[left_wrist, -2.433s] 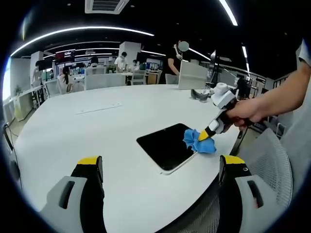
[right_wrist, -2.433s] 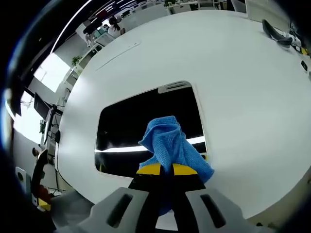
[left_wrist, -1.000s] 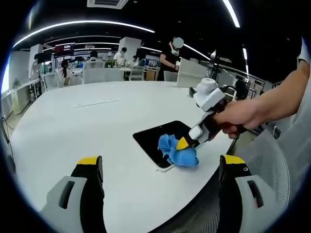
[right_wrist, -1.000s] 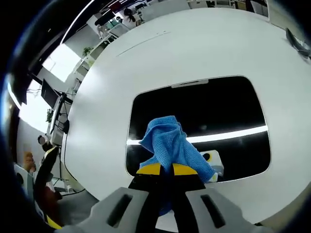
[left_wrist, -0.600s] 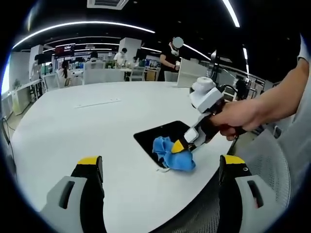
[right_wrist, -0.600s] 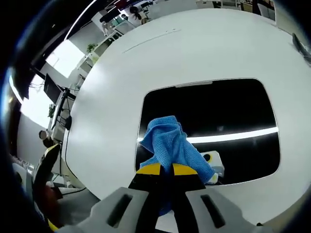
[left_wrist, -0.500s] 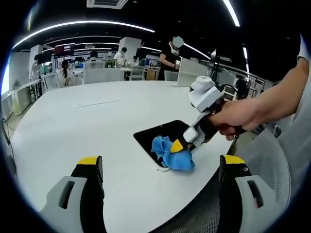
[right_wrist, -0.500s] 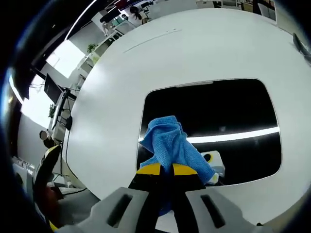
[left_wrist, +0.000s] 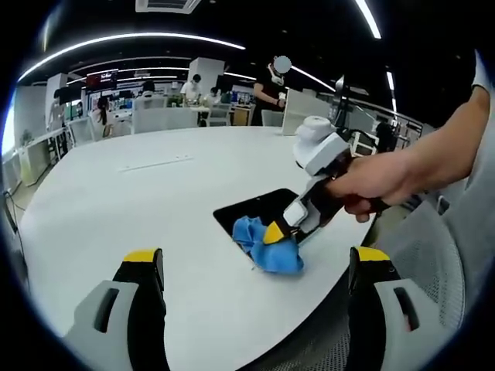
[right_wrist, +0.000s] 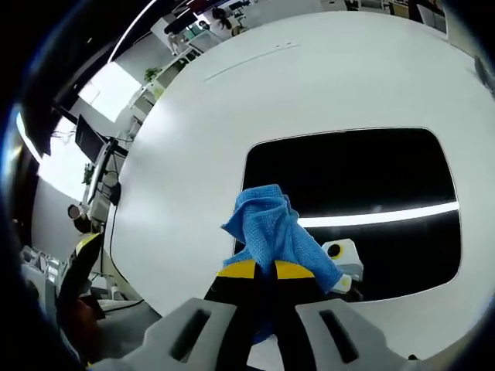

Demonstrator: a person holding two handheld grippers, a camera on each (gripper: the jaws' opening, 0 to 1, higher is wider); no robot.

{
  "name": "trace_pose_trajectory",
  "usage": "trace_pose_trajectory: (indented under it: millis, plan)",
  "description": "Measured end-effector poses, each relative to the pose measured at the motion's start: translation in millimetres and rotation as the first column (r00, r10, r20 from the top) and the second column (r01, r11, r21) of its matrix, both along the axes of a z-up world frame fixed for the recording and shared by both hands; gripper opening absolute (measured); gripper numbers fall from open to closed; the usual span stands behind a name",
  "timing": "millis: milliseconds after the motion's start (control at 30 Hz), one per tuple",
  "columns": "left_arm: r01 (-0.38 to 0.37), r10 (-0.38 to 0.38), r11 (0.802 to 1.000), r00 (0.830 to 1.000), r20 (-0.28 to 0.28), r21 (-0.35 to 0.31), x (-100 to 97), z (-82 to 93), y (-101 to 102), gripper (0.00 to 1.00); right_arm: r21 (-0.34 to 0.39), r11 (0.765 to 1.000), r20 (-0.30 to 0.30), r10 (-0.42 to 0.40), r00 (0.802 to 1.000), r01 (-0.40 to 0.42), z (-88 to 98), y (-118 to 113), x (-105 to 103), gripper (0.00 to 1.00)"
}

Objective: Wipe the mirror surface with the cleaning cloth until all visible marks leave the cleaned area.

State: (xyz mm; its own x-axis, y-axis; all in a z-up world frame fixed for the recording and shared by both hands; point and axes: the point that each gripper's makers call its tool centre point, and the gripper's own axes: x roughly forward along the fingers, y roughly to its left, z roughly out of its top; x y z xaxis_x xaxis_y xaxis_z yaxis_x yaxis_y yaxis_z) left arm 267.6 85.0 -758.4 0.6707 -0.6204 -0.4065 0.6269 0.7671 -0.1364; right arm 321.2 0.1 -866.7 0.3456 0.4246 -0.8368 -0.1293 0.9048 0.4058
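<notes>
Right tongs [right_wrist: 259, 268] press blue cloth [right_wrist: 274, 228] onto mirror [right_wrist: 363, 174].

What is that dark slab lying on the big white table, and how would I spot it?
Start at the round white table. Near the edge where the person's hand reaches in lies the mirror, a flat dark rectangle with rounded corners, reflecting a bright strip of light. A crumpled blue cloth, pinched in the right gripper, sits over its corner.

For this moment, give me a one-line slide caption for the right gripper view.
Right gripper clamps a blue cloth over the near edge of the dark mirror on a white table.
</notes>
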Motion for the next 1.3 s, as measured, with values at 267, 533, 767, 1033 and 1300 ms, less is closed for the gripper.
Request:
trace_pose_trajectory:
  millis: [267,533,767,1033,1300]
  plan:
    - [0.000,0.000,1.000,1.000,-0.001,0.002,0.2,-0.7,0.2,0.99,0.000,1.000,0.000,0.007,1.000,-0.007,0.1,1.8,0.0,0.01]
    - [0.006,-0.006,1.000,1.000,-0.007,0.003,-0.8,-2.0,-1.1,0.99,-0.006,0.999,0.010,0.033,0.999,-0.033,1.6,3.1,-1.8,0.02]
    - [0.008,-0.008,1.000,1.000,-0.008,0.005,-1.3,-1.9,-1.4,0.99,-0.027,0.999,0.006,0.041,0.999,-0.040,-1.5,2.7,0.8,0.01]
    - [0.008,-0.008,1.000,1.000,-0.006,0.005,-1.0,-1.6,-1.4,0.99,-0.022,1.000,0.007,0.009,1.000,-0.009,3.1,3.9,0.7,0.01]
    - [0.003,-0.003,1.000,1.000,-0.002,0.005,-0.9,-0.4,-0.7,0.99,-0.033,0.999,0.000,0.025,1.000,-0.025,0.0,4.0,3.0,0.01]
